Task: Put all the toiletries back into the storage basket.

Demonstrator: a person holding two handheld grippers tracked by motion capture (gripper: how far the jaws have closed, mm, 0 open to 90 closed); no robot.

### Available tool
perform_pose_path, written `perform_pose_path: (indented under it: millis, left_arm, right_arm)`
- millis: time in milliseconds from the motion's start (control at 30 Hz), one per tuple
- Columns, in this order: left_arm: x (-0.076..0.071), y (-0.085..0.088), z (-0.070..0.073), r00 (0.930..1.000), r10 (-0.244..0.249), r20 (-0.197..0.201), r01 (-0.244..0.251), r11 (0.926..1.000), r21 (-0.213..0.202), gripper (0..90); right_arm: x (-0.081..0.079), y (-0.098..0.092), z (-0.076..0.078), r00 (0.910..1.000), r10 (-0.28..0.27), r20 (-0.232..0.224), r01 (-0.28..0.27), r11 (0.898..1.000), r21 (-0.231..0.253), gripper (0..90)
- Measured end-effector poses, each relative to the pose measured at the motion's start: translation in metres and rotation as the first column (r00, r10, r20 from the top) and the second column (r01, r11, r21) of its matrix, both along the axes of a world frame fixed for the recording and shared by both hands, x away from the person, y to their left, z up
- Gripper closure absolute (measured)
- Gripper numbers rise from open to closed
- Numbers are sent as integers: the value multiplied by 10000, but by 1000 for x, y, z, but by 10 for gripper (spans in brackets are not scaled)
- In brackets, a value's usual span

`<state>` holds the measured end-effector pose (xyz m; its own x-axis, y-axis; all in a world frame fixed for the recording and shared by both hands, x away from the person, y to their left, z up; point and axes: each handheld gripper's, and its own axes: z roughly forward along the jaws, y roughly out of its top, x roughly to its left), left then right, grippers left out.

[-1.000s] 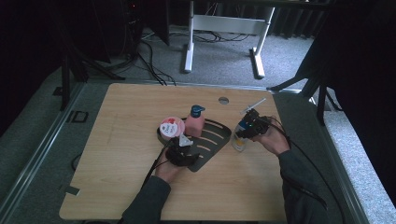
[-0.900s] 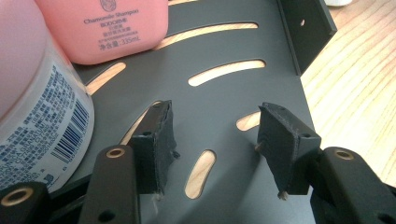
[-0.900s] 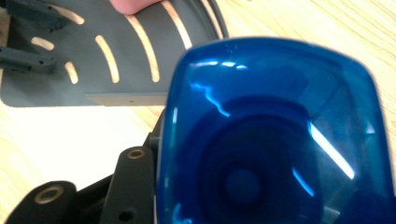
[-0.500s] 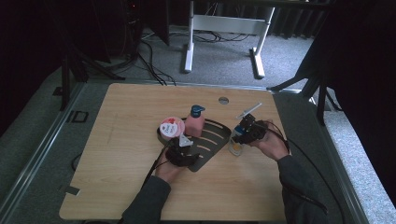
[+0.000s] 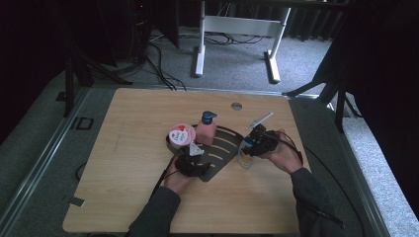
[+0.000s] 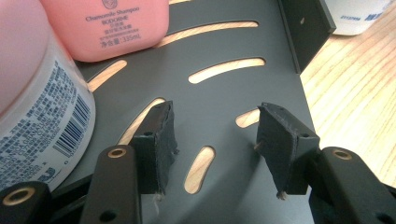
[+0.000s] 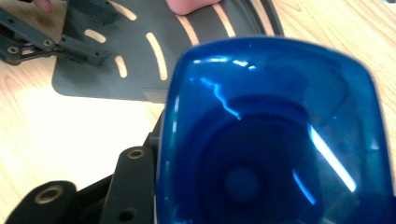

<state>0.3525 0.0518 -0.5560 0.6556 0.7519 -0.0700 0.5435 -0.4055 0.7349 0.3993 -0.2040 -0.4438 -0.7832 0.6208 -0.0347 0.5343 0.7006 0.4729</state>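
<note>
A black slotted shelf lies flat on the wooden table. On it stand a pink shampoo bottle with a blue pump and a white jar with a pink lid. My left gripper hovers low over the shelf, jaws open with nothing between them; the jar is at its left and the shampoo bottle ahead. My right gripper is shut on a pale bottle with a blue cap, at the shelf's right edge. Whether the bottle rests on the table I cannot tell.
A slim light stick-like object lies on the table behind the right gripper. A round grommet sits near the far edge. Bare wood spreads left of the shelf. Table legs and cables lie on the floor beyond.
My right gripper has carried the blue-capped bottle left and nearer, up to the shelf's right edge. The left gripper has stayed put.
</note>
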Motion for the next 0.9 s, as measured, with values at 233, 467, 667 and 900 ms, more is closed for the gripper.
perform_pose_path:
  millis: [233, 467, 667, 900]
  left_arm:
    - [-2, 1, 1, 10000, 29, 27, -29, 10000, -50, 467]
    - [-3, 2, 2, 10000, 71, 59, -71, 9999, -82, 467]
    - [-5, 4, 2, 9999, 96, 48, -95, 9999, -102, 467]
    - [-5, 6, 1, 9999, 122, 12, -122, 9999, -94, 467]
  right_arm:
    - [-7, 7, -1, 9997, 258, 22, -258, 9997, -34, 553]
    - [-13, 14, -1, 9986, 510, 115, -509, 9987, -33, 554]
    - [-17, 20, -1, 9976, 690, 66, -691, 9976, 16, 554]
    - [-22, 26, -1, 9951, 988, 100, -988, 9951, 20, 554]
